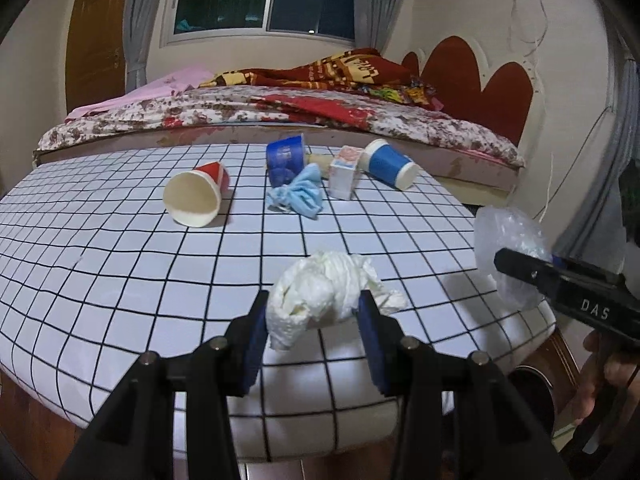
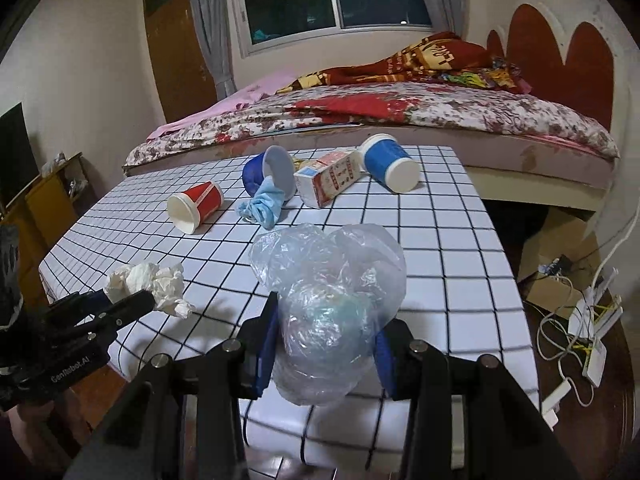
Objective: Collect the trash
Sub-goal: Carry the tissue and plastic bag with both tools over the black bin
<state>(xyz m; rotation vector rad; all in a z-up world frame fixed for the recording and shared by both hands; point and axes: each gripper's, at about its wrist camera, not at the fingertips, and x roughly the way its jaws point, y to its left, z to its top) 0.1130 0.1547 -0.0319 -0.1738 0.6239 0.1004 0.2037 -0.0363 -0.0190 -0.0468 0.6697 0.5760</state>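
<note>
A: What has each gripper got?

B: The left gripper is clamped on a crumpled white tissue, blue pads pressing it from both sides. The right gripper is clamped on a bunched clear plastic bag. Both loads hang above the near part of the table, which has a white cover with a black grid.

A: How do the two stand to each other?

B: Side by side and apart. From the left wrist view the right gripper's finger and its bag show at the right, off the table's edge. From the right wrist view the left gripper shows at the left with the tissue in it.

A: What trash is still on the table?

B: All at the far side. A red cup lies on its side, mouth towards the cameras, apart from the rest. Right of it a blue tub lies tipped, with a blue mask crumpled against it. A small carton lies beside that, and a blue cup lies on its side just right of the carton.

A: Anything in the way around the table?

B: A bed with a flowered cover runs right behind it. On the floor to the right are cardboard and a tangle of white cables. A wooden shelf stands at the left.
</note>
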